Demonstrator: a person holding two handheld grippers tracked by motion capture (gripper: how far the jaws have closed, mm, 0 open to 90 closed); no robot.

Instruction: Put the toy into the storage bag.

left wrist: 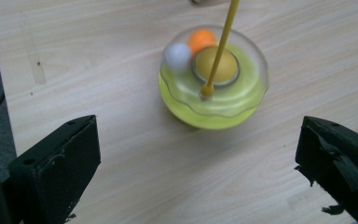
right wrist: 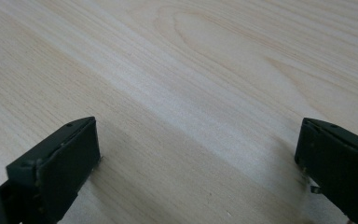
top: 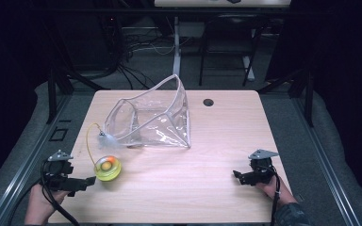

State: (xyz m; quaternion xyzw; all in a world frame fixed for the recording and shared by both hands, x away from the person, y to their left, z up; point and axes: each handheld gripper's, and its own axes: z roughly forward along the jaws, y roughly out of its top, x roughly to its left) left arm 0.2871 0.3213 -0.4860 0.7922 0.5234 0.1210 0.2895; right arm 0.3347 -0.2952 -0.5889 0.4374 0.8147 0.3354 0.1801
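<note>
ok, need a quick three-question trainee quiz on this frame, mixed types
1. True or false: the left gripper is shut on the yellow toy.
2. What stands nearest the clear bag? A) the yellow toy B) the right gripper C) the hole in the table
3. Fill in: inside the toy's clear dome lie a white ball and an ___ ball.

Key: 1 false, its fingers are spread apart, short of the toy. 2 C. 3 orange.
</note>
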